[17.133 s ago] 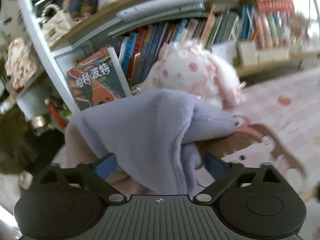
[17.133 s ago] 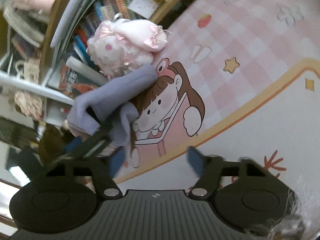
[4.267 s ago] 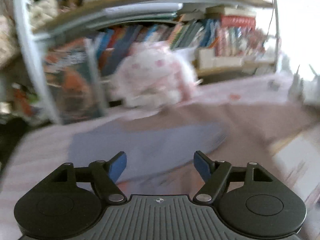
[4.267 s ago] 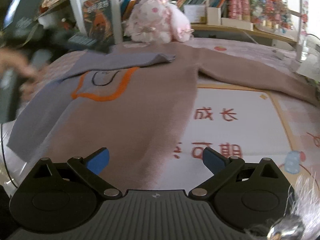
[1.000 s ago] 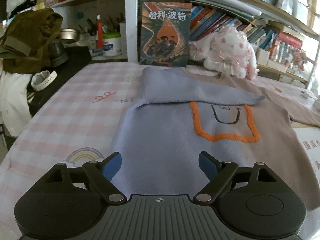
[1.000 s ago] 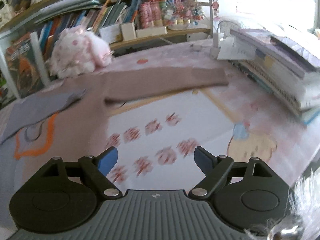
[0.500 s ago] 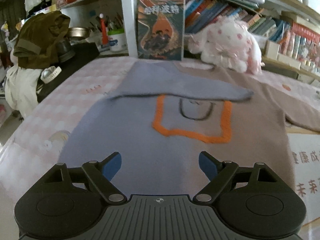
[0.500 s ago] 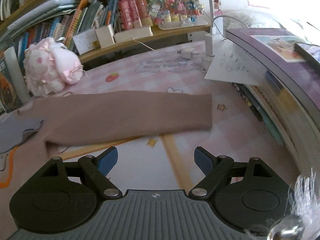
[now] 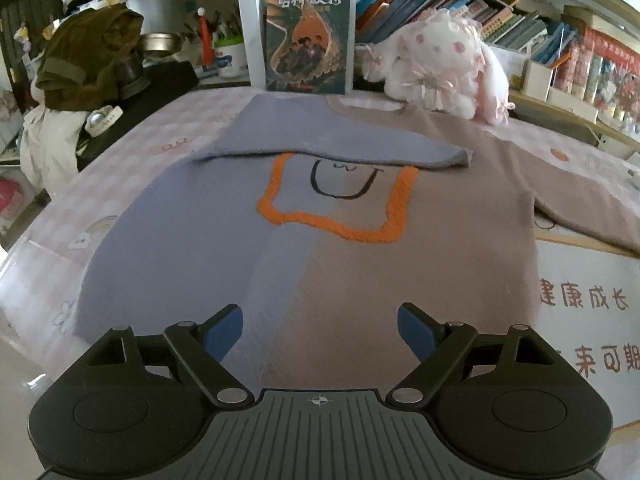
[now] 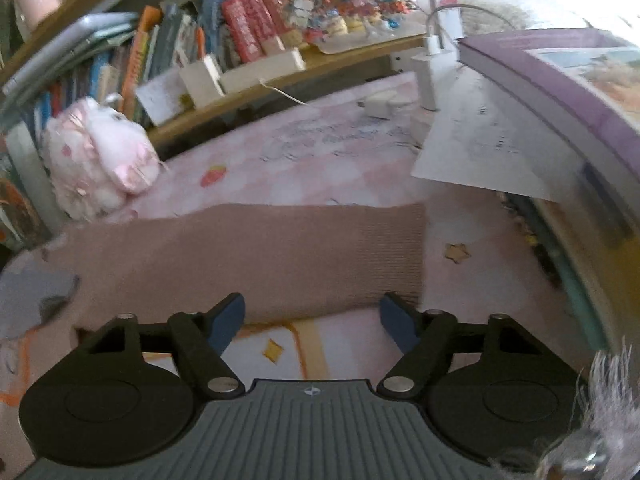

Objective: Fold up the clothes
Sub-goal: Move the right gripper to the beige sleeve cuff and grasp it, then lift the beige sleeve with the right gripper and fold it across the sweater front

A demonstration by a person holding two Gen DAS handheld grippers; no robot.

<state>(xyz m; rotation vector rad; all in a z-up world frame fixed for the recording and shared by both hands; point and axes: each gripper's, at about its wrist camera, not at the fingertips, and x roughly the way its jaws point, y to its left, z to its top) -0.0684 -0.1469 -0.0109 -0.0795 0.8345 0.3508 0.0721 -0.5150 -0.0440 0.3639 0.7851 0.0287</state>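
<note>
A pink checked cloth with cartoon prints covered the work surface, and behind it ran shelves crowded with books. At the far left of the left wrist view an olive-brown garment was heaped above pale fabric, with a metal bowl just beside it. Further right a book with a dark illustrated cover stood upright at the back edge of the cloth, and to its right sat a pink and white plush toy. The sweater lay flat on the cloth in front of them, its left half lavender and its right half brownish pink, with an orange outline and a black smile on the chest. Its lavender sleeve lay folded across the chest, covering the top of the orange outline. The left gripper stood over the sweater's near hem with its blue-tipped fingers spread wide, closed on nothing. In the right wrist view the plush toy sat at the left under the shelf, and the brownish-pink sleeve stretched flat across the cloth from left to right, its cuff end squared off near a small star print. The right gripper was just short of the sleeve's near edge, close to the cuff, fingers parted with only cloth between them. At the far right a sheet of paper lay beside a stack of large books.
</note>
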